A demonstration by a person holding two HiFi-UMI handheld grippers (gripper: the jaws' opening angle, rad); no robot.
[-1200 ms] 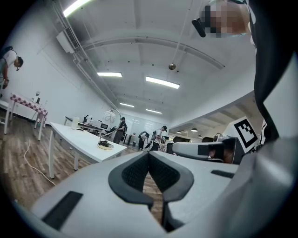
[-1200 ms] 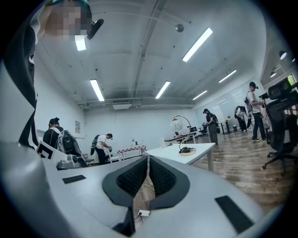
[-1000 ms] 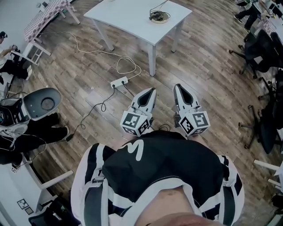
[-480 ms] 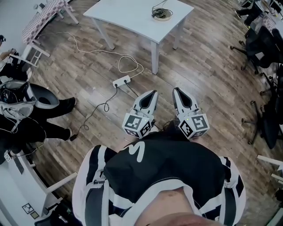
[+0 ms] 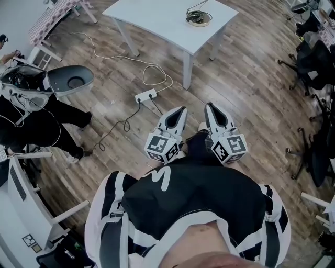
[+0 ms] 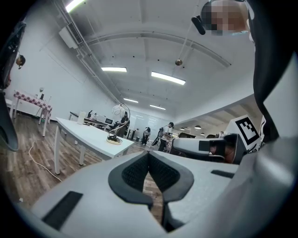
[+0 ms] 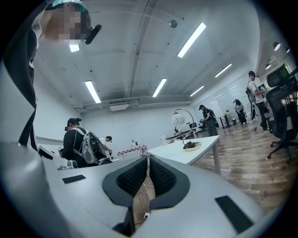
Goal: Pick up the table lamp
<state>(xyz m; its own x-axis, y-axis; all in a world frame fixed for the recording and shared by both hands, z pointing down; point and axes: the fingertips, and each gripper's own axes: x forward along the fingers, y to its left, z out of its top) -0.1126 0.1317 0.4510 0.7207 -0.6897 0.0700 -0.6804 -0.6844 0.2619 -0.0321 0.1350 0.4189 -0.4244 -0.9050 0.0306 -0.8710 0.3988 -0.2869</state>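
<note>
In the head view, the left gripper (image 5: 180,109) and right gripper (image 5: 208,105) are held side by side over the floor. The lamp (image 5: 199,18) is seen well ahead on the table (image 5: 157,15). In the left gripper view, the jaws are pressed together, empty. In the right gripper view, the jaws are met at the tips, nothing gripped.

White table (image 5: 157,23) cut by the top edge; table lamp (image 5: 199,19) too small for detail
</note>
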